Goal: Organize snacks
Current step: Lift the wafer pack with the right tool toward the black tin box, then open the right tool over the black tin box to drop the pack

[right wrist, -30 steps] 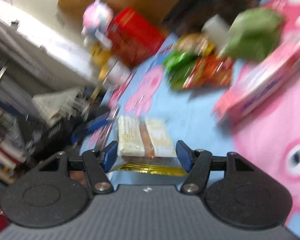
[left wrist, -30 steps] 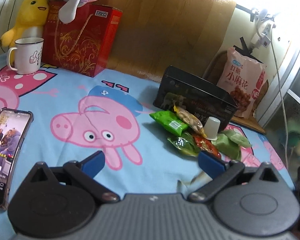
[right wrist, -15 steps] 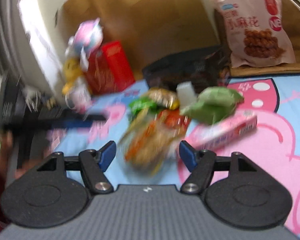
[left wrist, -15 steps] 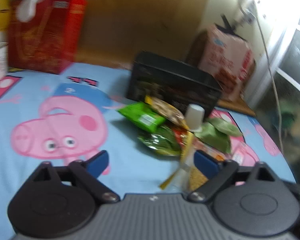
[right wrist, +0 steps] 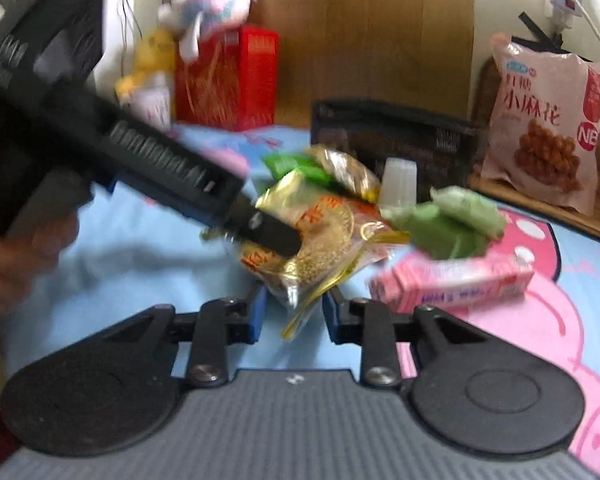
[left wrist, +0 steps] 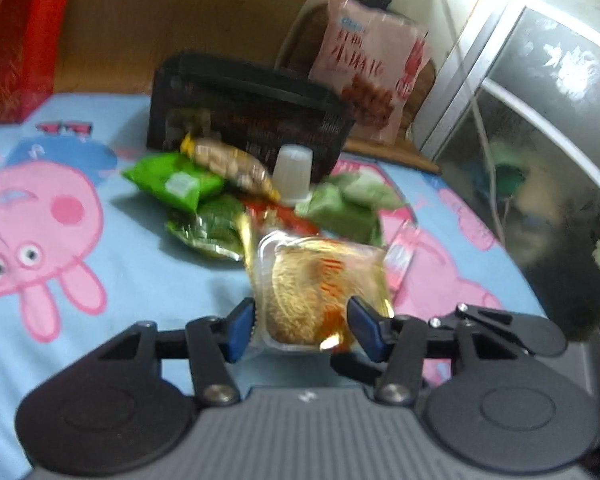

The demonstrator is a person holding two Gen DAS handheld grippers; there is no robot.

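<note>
A clear-wrapped golden pastry pack [left wrist: 320,284] sits between the blue pads of my left gripper [left wrist: 300,322], which is closed on its sides. The same pack [right wrist: 320,248] shows in the right wrist view, its gold tail hanging between the pads of my right gripper [right wrist: 293,314], which is shut on it. The left gripper's black body [right wrist: 148,160] reaches in from the left there. Behind lies a pile of snacks: green packs [left wrist: 172,182], a nut bag [left wrist: 232,164], pale green packs [right wrist: 456,216], a pink box [right wrist: 452,284]. A black basket [left wrist: 248,112] stands behind.
A small white cup [left wrist: 294,174] stands by the basket. A large pink snack bag [right wrist: 548,136] leans at the back right. A red gift bag [right wrist: 228,80] with plush toys [right wrist: 208,12] stands at the back left. The blue cartoon cloth [left wrist: 120,280] covers the surface.
The right gripper swung the pastry pack towards the pile. The left gripper turned right and closed on the pack, so both grippers hold it.
</note>
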